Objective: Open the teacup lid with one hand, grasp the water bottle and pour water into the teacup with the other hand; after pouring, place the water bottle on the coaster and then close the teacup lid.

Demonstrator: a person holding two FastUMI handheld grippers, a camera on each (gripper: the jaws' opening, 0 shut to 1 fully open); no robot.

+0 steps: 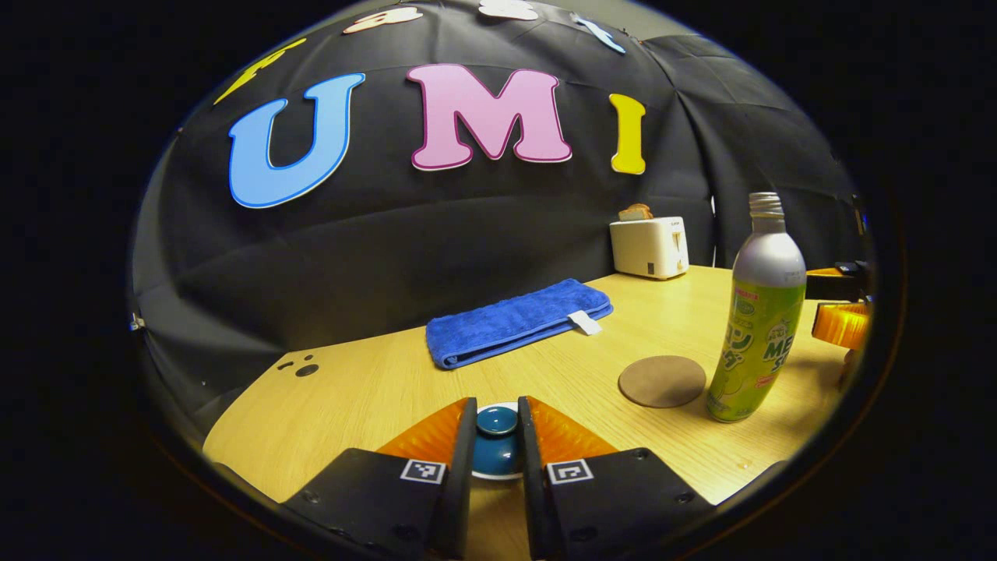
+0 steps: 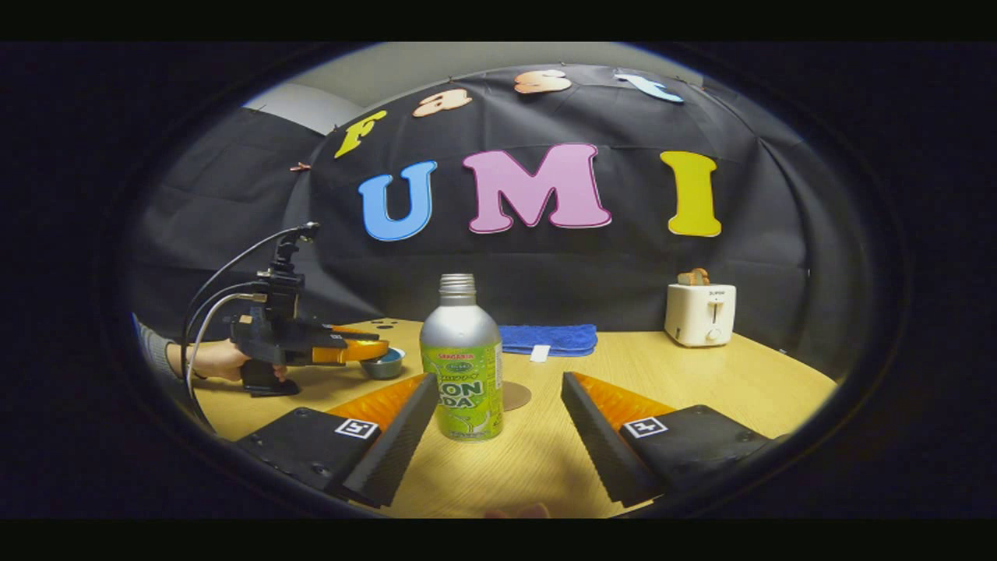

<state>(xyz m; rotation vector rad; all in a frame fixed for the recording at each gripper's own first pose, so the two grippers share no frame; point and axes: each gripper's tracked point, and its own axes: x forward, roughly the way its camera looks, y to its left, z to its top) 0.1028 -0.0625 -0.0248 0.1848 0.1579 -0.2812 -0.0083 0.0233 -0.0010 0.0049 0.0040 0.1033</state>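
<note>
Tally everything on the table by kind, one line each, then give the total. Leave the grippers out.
Teacup with lid: 1
Water bottle: 1
Coaster: 1
Blue towel: 1
Toaster: 1
Total: 5

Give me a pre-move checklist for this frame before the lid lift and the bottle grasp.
1. Left gripper straddles the teacup lid knob: ok.
2. Both fingers press the knob: cannot tell.
3. Right gripper open, wider than the water bottle: ok.
4. Bottle upright, uncapped: ok.
5. Coaster bare, beside bottle: ok.
6. Bottle between right fingers: not ok; it stands ahead of them.
</note>
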